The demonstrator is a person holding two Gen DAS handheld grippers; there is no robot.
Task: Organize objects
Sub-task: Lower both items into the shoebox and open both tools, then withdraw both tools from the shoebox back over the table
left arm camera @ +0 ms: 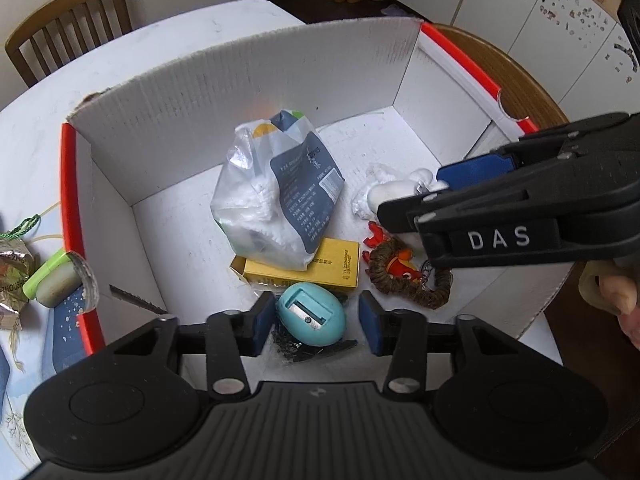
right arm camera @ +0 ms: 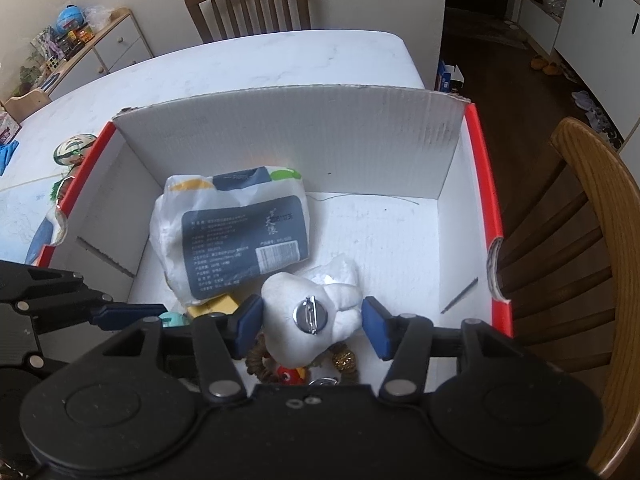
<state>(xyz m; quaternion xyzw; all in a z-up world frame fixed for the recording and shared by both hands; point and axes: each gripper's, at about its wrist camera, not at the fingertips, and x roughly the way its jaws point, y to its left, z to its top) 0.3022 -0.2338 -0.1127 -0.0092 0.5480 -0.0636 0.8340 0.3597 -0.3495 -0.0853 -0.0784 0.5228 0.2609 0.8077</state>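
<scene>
Both grippers hang over the open cardboard box (left arm camera: 248,92), which serves here as the landmark, and the step in hand looks like dropping items into it. The left gripper (left arm camera: 318,322) stands released around the teal egg-shaped sharpener (left arm camera: 311,314), its blue fingers (left arm camera: 266,320) clear of the shell on either side; the sharpener lies at the box's near wall, just in front of the yellow carton (left arm camera: 320,266). The right gripper (right arm camera: 312,326) is likewise released, with gaps between its fingers (right arm camera: 376,326) and the white plush toy (right arm camera: 308,320), which sits on the box floor toward the right, beside the plastic bag (right arm camera: 236,236) at the centre. A braided keychain (left arm camera: 404,276) lies just by the toy.

Both pieces seem delivered, so the next move probably calls for lifting each gripper straight up, clear of the box walls, and then reaching for what remains outside the box to its left, such as the green-capped item (left arm camera: 56,276).

The box stands on a white marbled bench (right arm camera: 248,60), with wooden chairs (right arm camera: 248,4) beyond the box and at its right, and white cabinets further off.
</scene>
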